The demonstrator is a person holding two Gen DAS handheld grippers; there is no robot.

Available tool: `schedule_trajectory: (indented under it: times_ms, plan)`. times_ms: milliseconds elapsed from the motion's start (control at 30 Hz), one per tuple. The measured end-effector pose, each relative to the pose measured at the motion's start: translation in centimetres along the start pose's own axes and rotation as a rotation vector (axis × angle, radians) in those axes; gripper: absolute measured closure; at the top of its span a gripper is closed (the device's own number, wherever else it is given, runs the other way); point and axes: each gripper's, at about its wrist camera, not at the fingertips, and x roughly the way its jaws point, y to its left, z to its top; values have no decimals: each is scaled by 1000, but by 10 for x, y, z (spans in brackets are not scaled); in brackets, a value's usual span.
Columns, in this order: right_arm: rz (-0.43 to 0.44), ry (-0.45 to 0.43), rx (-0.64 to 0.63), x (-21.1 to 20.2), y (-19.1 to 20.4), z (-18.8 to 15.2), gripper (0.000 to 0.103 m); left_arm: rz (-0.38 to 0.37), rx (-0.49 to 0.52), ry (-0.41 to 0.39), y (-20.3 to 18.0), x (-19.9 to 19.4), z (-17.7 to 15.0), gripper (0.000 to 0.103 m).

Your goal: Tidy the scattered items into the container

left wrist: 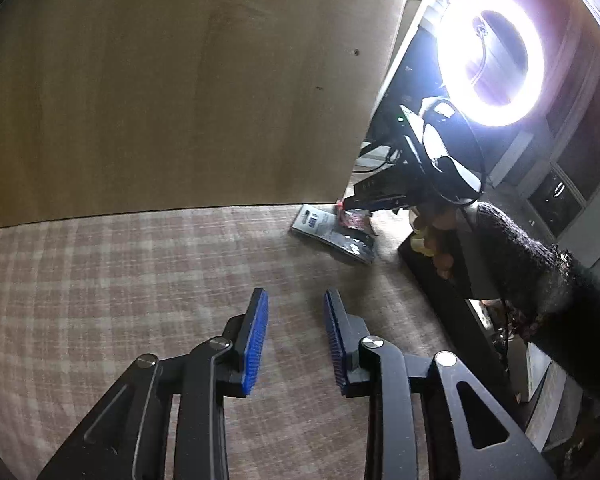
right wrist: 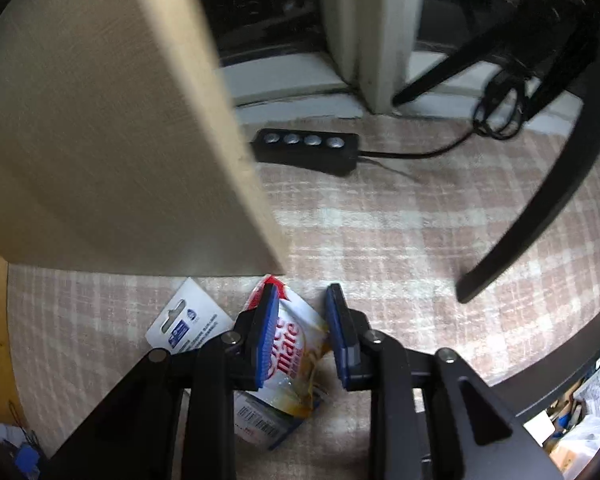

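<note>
While I hover right claw, jaws apart, over creamer sachet on checked cloth, card pack lies at its 9 o'clock; left claw apart, empty.

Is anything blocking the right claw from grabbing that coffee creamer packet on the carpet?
Nothing visible. The right claw hangs open right above the creamer packet, its fingers either side of it. The wooden panel stands just beyond, clear of them.

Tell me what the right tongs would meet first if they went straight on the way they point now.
Most likely the creamer sachet, which lies on the plaid cloth between the open fingers of the right tongs. Depth is unclear, but nothing else seems in the way.
</note>
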Motion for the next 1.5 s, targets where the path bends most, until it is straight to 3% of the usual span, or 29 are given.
schedule_trajectory:
  times_ms: [300, 467, 633, 733, 867, 1000, 1033, 1067, 1100, 1133, 1367, 1400, 1433, 1467, 1500]
  plan:
    - [146, 60, -144, -5, 48, -42, 77, 21, -12, 17, 4, 3, -5, 74]
    - [278, 126, -217, -14, 80, -79, 78, 15, -38, 39, 5, 6, -12, 74]
    - [278, 42, -152, -40, 68, -92, 72, 17, -63, 84, 5, 10, -30, 71]
    - [289, 77, -191, -39, 73, -105, 66, 25, -88, 133, 6, 22, -38, 70]
    - [197, 74, -275, -32, 84, -113, 55, 16, -100, 175, 2, 37, -40, 70]
    - [200, 77, -280, -27, 88, -110, 54, 5, -92, 200, -5, 53, -37, 70]
    - [205, 82, -275, -26, 88, -109, 55, 2, -93, 206, -5, 56, -36, 70]
    - [214, 79, -266, -26, 87, -107, 63, -1, -96, 211, -6, 61, -35, 70]
    - [218, 80, -264, -25, 87, -106, 83, -4, -101, 214, -6, 63, -35, 70]
    - [213, 79, -268, -24, 87, -105, 87, -6, -107, 220, -5, 67, -36, 70]
    - [256, 71, -231, -25, 70, -105, 90, -43, -184, 200, 1, 80, -26, 71]
    - [254, 66, -228, -28, 63, -110, 91, -42, -194, 192, 2, 80, -25, 74]
    - [246, 53, -224, -28, 48, -109, 92, -31, -202, 182, 3, 80, -24, 88]
    - [251, 36, -217, -32, 42, -108, 94, -26, -210, 172, 4, 80, -22, 94]
    - [263, 30, -207, -34, 37, -108, 94, -35, -220, 163, 5, 79, -21, 94]
